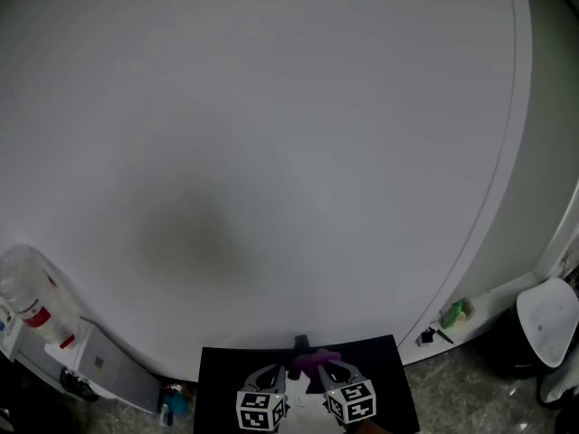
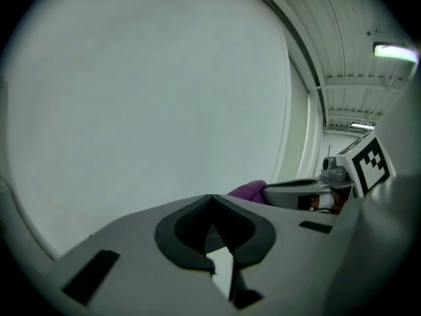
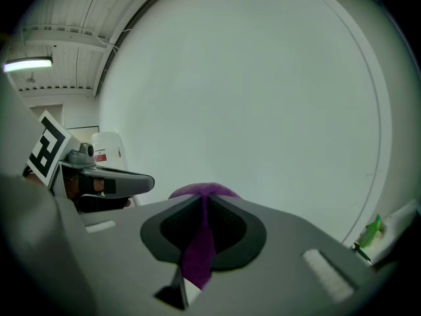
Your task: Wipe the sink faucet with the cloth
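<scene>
Cloth (image 3: 197, 249) lengthwise in tight right claw (image 3: 202, 199), bunch forward.

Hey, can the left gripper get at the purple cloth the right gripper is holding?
Probably yes. The purple cloth bulges past the right gripper's shut jaws, the left gripper sits right beside it, and nothing shows between them. The left jaws are together, so they must open first.

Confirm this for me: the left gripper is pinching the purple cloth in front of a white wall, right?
No. The right gripper pinches the purple cloth, as the right gripper view shows; the left gripper is shut on nothing.
</scene>
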`<action>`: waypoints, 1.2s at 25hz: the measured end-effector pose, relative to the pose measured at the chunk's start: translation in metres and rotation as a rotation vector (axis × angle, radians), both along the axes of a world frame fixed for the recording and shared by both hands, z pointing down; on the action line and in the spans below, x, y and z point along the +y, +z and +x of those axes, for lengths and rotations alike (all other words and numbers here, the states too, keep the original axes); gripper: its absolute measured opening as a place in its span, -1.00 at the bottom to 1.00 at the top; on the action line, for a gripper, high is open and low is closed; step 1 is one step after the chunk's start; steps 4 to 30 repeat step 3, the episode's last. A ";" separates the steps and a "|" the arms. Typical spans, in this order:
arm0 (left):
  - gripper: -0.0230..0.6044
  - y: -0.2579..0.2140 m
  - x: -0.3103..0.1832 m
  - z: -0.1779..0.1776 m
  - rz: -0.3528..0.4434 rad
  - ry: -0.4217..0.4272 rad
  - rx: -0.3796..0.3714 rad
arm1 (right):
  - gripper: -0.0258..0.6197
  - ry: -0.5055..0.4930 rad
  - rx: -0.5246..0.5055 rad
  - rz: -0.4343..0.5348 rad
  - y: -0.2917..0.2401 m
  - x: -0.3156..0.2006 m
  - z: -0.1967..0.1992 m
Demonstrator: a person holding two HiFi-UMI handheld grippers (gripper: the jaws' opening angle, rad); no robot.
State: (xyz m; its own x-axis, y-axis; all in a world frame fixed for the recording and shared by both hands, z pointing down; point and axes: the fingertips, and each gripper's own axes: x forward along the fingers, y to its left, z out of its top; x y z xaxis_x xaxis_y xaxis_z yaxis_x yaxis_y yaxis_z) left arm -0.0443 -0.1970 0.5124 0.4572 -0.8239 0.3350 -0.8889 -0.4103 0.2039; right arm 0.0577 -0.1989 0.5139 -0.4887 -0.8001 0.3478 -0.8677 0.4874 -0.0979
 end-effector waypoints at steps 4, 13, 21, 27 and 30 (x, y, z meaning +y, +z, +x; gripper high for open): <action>-0.91 0.002 0.000 0.001 -0.003 0.004 -0.001 | -0.83 0.002 -0.001 -0.002 0.001 0.000 0.000; -0.91 0.002 0.000 0.001 -0.003 0.004 -0.001 | -0.83 0.002 -0.001 -0.002 0.001 0.000 0.000; -0.91 0.002 0.000 0.001 -0.003 0.004 -0.001 | -0.83 0.002 -0.001 -0.002 0.001 0.000 0.000; -0.91 0.002 0.000 0.001 -0.003 0.004 -0.001 | -0.83 0.002 -0.001 -0.002 0.001 0.000 0.000; -0.91 0.002 0.000 0.001 -0.003 0.004 -0.001 | -0.83 0.002 -0.001 -0.002 0.001 0.000 0.000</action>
